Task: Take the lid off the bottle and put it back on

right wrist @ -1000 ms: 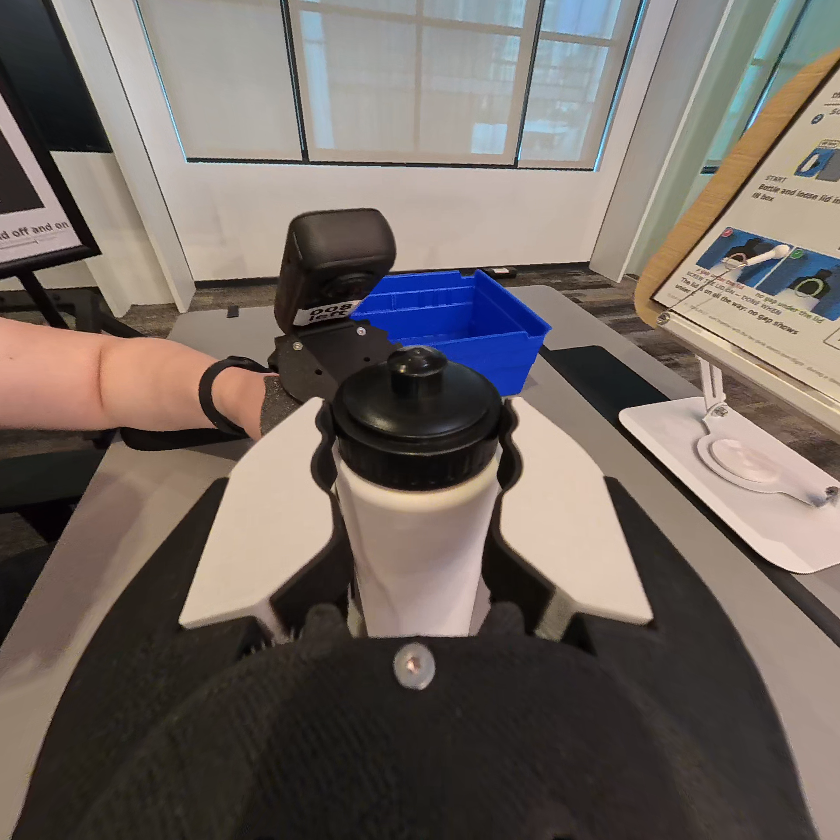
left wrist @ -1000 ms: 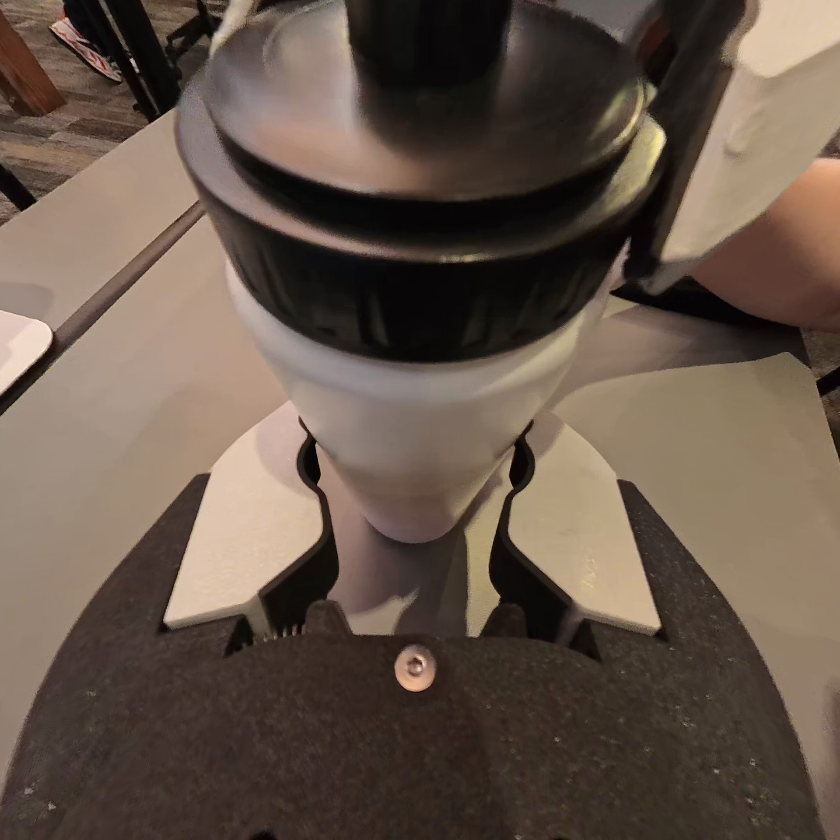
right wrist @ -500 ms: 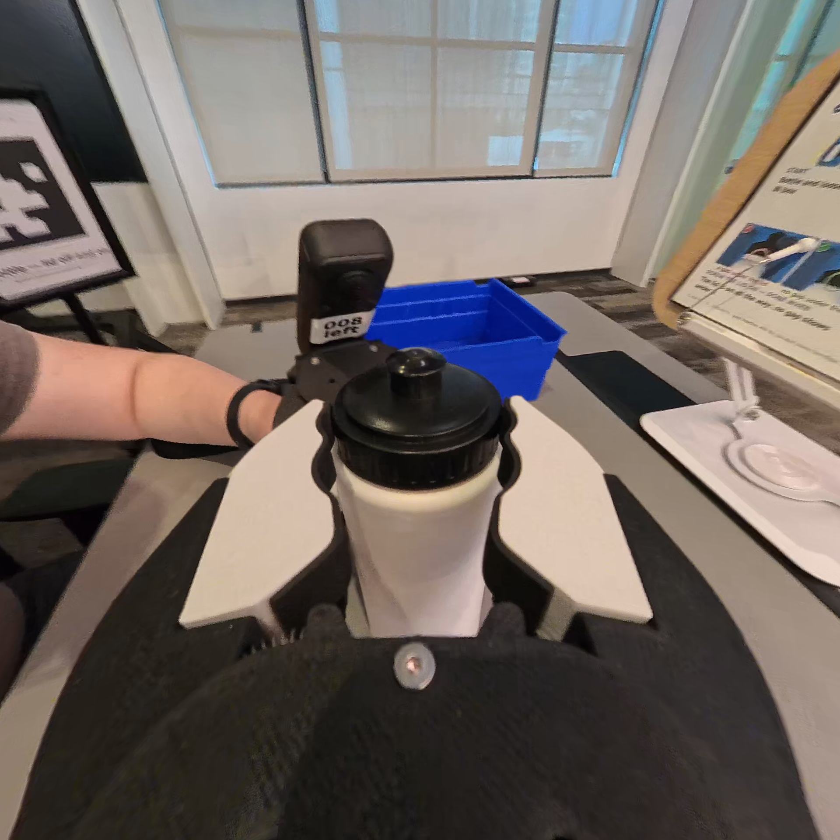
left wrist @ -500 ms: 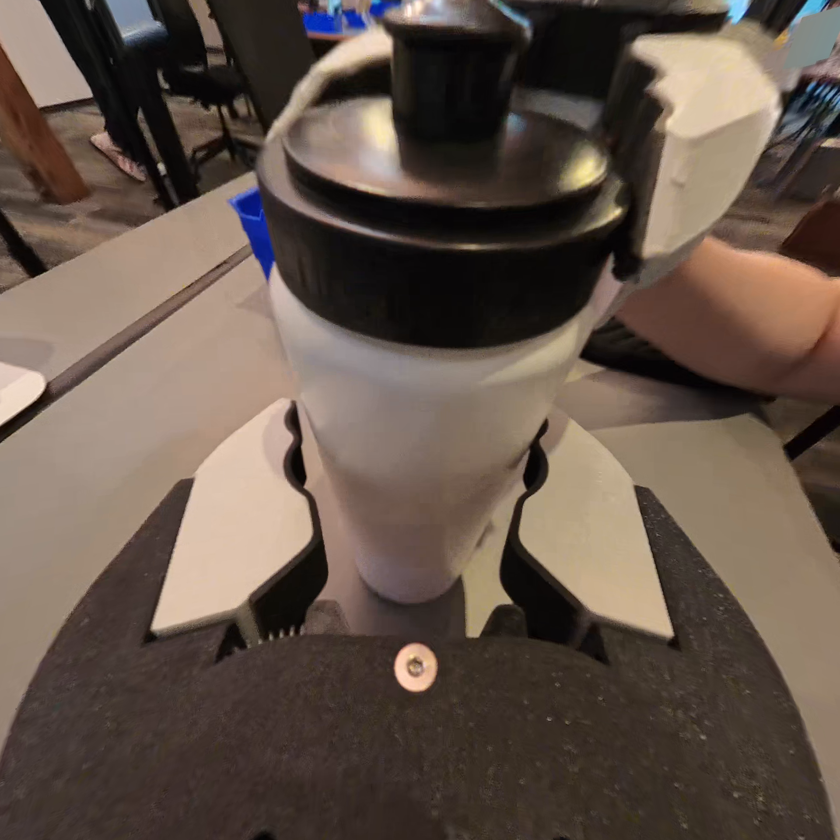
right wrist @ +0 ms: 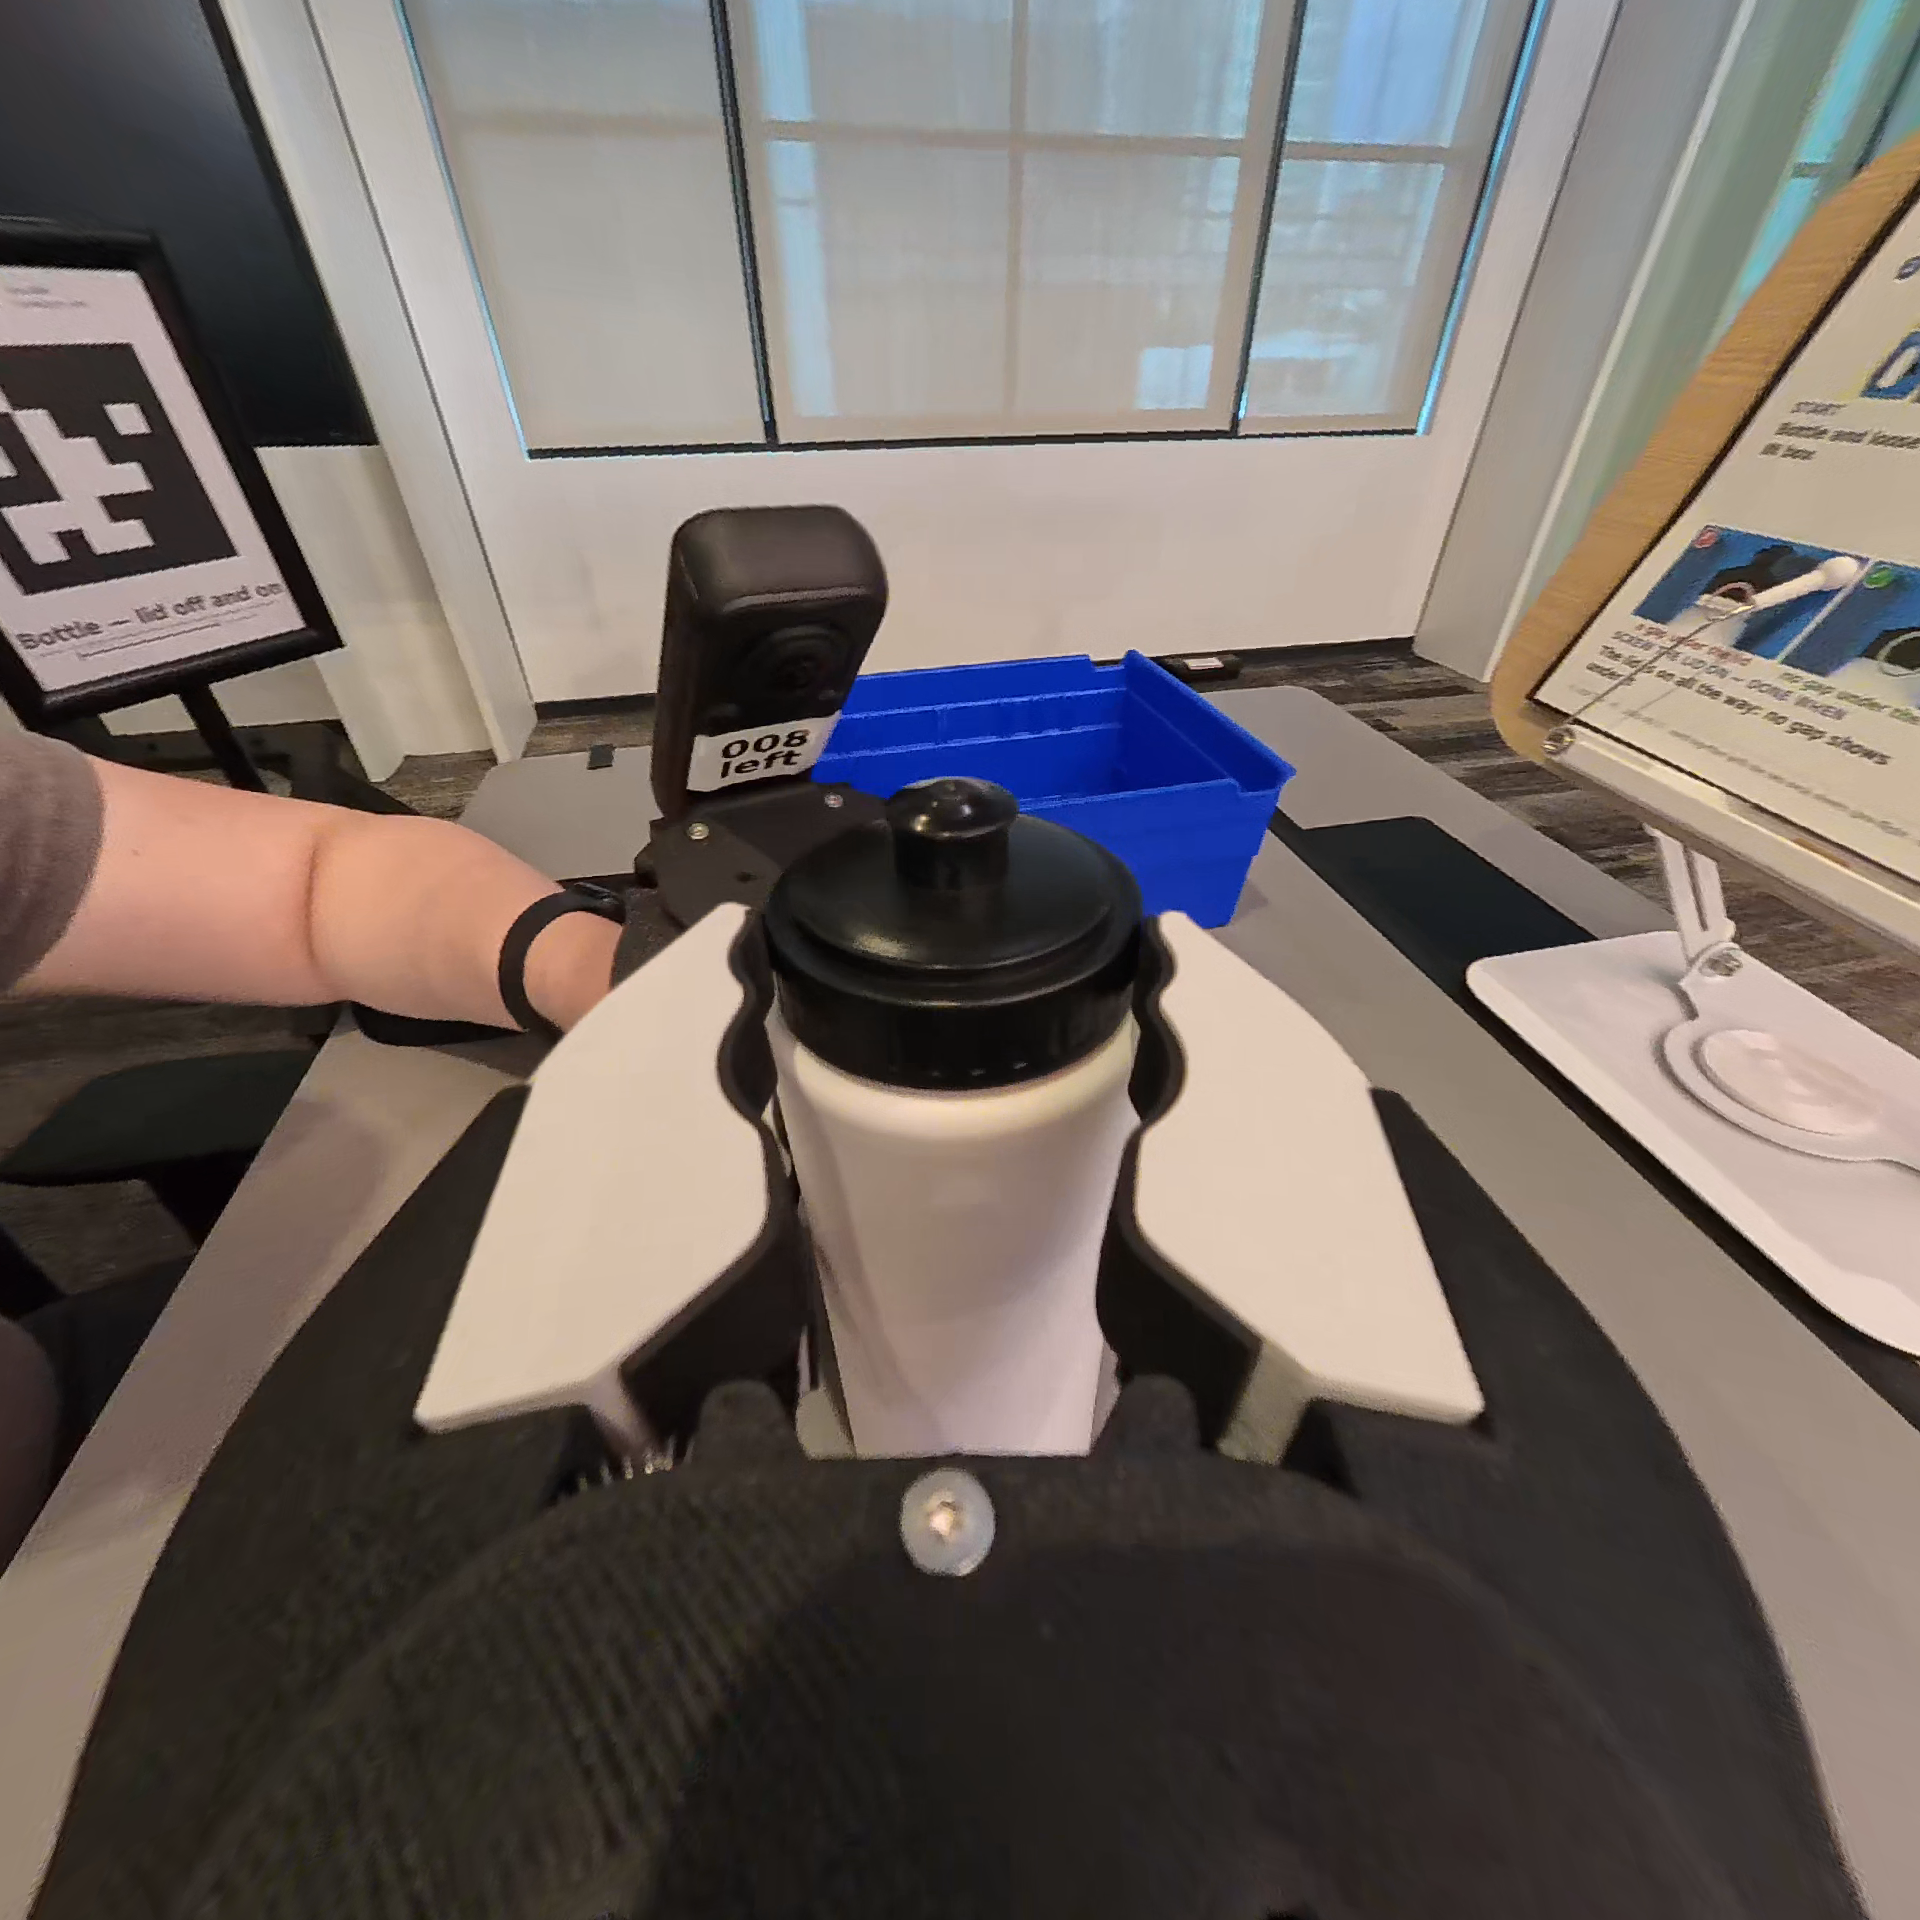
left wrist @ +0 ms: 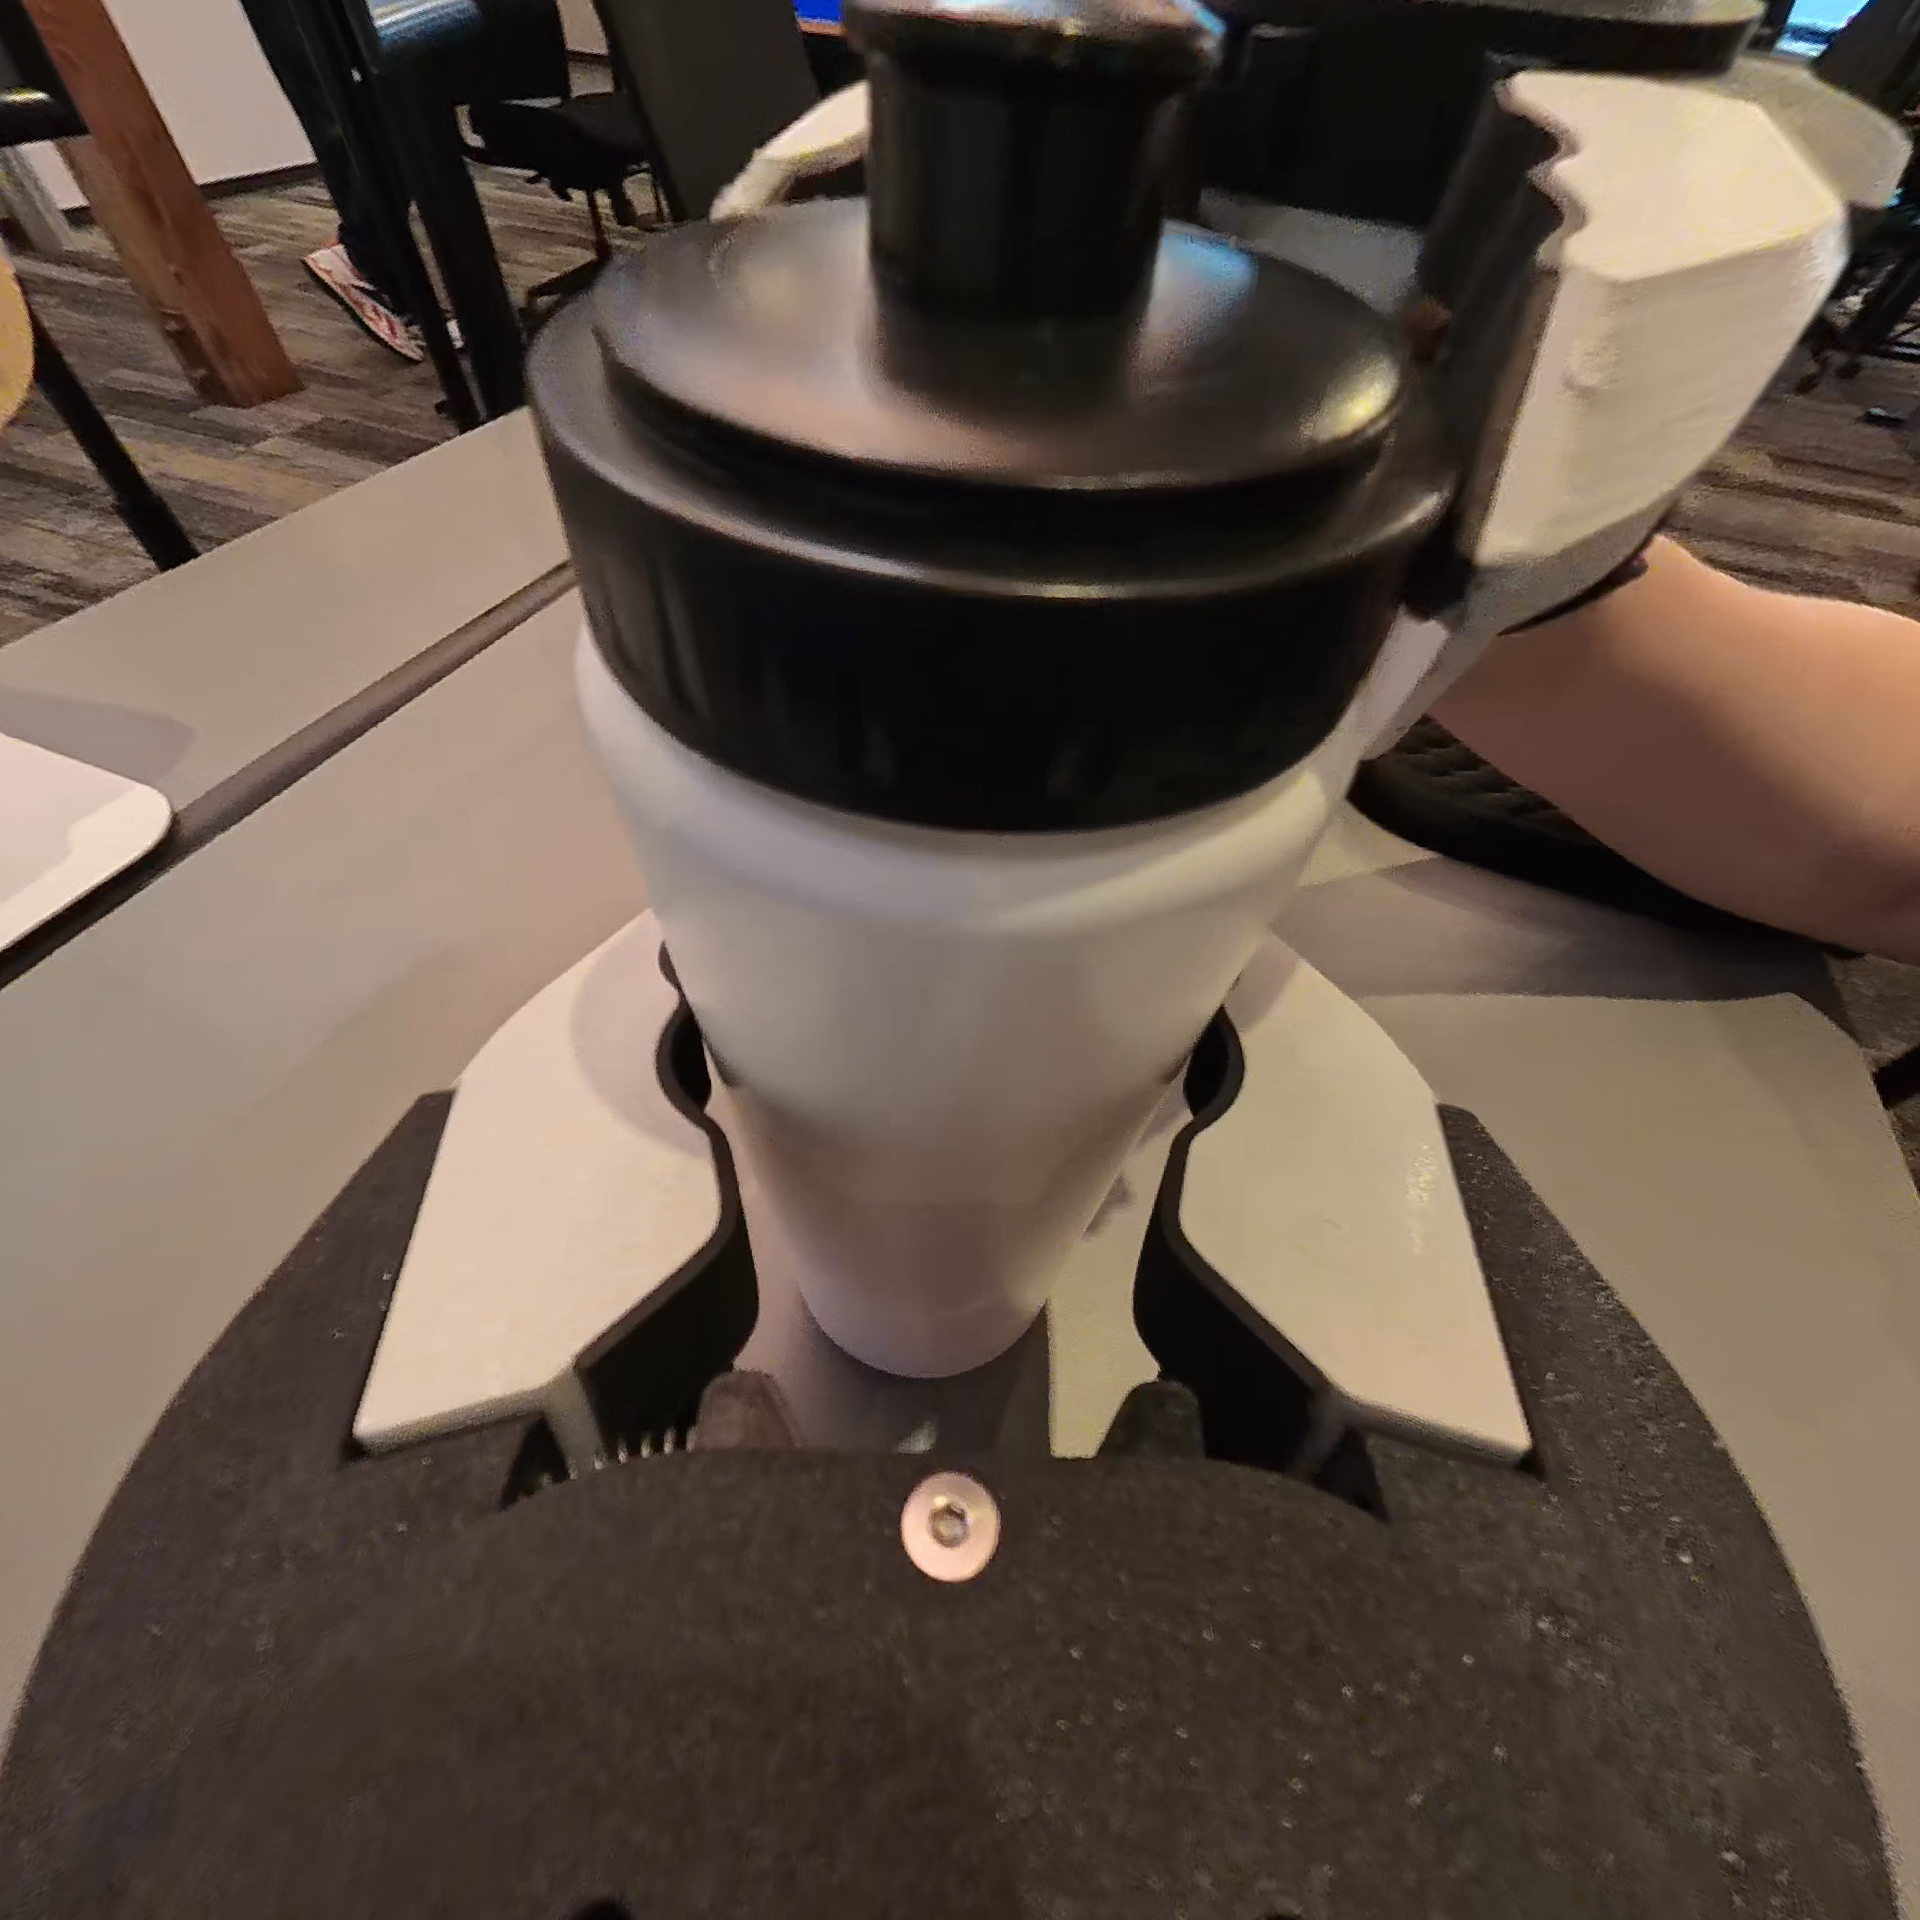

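Right wrist view: grey table (right wrist: 1351,758), blue bin (right wrist: 1070,769), window (right wrist: 997,208).

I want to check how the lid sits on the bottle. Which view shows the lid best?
The right wrist view: the black lid is sharp and whole on the white bottle, with the right gripper closed around it. The left wrist view shows it huge, blurred, with its spout cropped.

A white bottle (left wrist: 956,1039) is clasped low on its body between the white fingers (left wrist: 540,1195) of the left hand-held gripper (left wrist: 940,1132), above the grey counter (left wrist: 208,1039). Its black lid (left wrist: 966,582) is seated on the neck and is pressed at the rim by the right hand-held gripper (left wrist: 1455,416), behind which a forearm (left wrist: 1683,769) is seen.
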Action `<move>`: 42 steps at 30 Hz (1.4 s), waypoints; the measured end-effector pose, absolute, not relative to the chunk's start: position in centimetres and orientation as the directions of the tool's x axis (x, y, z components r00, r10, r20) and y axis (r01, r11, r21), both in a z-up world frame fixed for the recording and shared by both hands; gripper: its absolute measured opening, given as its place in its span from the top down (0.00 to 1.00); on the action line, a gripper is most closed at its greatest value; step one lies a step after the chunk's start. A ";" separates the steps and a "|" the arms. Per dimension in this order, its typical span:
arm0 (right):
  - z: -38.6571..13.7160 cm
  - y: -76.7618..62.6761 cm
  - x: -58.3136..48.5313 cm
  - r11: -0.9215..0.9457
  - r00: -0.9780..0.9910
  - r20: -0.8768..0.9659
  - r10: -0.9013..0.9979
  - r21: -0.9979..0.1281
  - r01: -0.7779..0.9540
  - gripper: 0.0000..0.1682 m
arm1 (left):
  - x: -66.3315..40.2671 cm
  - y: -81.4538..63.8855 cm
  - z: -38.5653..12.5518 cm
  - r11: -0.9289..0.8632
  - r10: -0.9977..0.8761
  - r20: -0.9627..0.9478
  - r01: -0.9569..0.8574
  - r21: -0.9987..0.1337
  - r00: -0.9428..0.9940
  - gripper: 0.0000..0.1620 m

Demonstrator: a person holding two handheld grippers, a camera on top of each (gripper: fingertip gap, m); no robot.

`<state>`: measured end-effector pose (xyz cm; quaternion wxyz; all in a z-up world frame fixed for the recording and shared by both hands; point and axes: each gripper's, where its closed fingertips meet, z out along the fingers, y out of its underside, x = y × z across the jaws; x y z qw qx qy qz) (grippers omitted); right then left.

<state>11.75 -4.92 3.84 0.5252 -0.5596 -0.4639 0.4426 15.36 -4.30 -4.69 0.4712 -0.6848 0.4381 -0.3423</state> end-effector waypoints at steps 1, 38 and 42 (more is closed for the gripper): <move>3.9 -4.8 11.8 -0.019 0.190 -0.009 0.982 -0.998 0.054 0.59 | 15.3 -4.2 -4.7 -0.172 -0.918 0.051 -0.280 -0.944 0.393 0.44; 1.8 -2.3 12.1 -0.163 0.581 0.016 0.813 -0.953 0.254 0.47 | 13.8 -1.2 -6.6 -0.281 -0.744 0.025 -0.279 -0.918 0.668 0.42; 0.7 -1.8 11.7 -0.088 0.604 0.129 0.786 -0.945 0.316 0.54 | 13.9 -1.6 -5.5 -0.258 -0.757 0.051 -0.227 -0.939 0.651 0.41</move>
